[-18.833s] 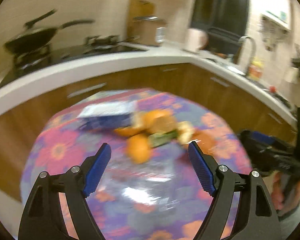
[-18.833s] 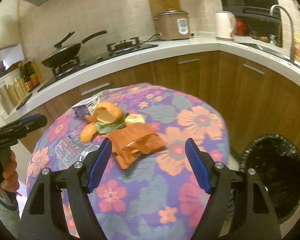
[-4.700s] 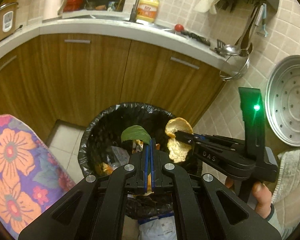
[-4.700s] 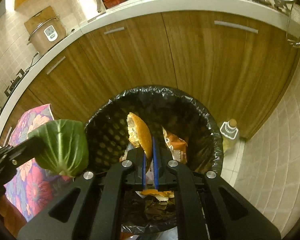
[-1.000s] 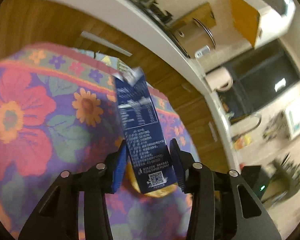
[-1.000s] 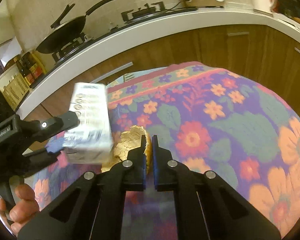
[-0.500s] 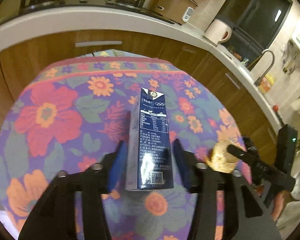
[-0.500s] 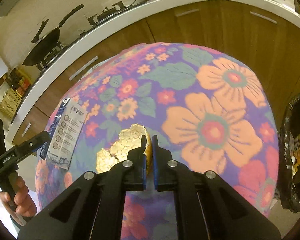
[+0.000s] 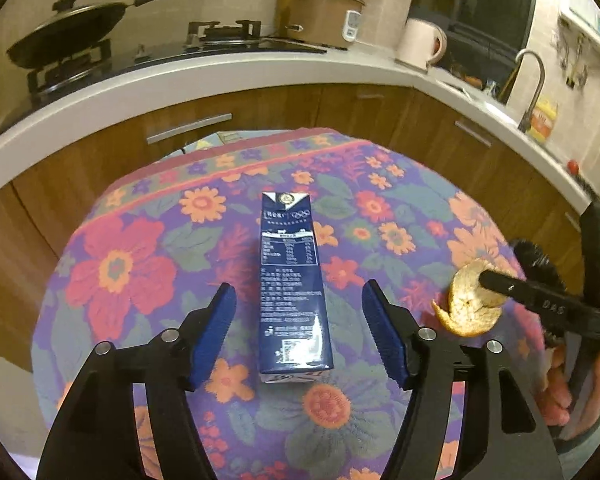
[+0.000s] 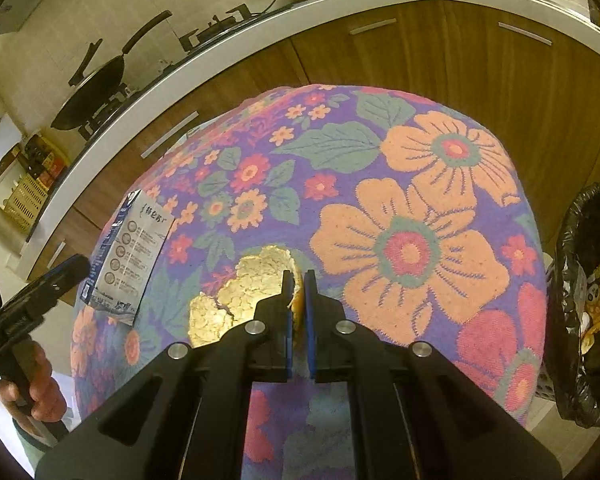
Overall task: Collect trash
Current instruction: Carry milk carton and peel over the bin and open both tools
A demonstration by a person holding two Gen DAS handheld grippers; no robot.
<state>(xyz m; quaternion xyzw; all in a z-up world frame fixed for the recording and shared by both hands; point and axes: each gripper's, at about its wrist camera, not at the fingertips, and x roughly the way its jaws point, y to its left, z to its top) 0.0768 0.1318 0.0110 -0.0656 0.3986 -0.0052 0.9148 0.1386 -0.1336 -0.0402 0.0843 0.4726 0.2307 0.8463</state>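
A: In the left wrist view, we saw the left tongs (image 9: 298,330) spread wide, gripping nothing, with the blue milk carton (image 9: 291,280) lying between their pads on the flowered desk (image 9: 140,248).

B: And the right tongs (image 10: 296,304)?

A: We found them clenched on an orange peel (image 10: 240,292) held above the desk.

B: What did only the right wrist view show?

A: We noted the black-lined trash bin (image 10: 580,300) beside the desk, wrappers inside.
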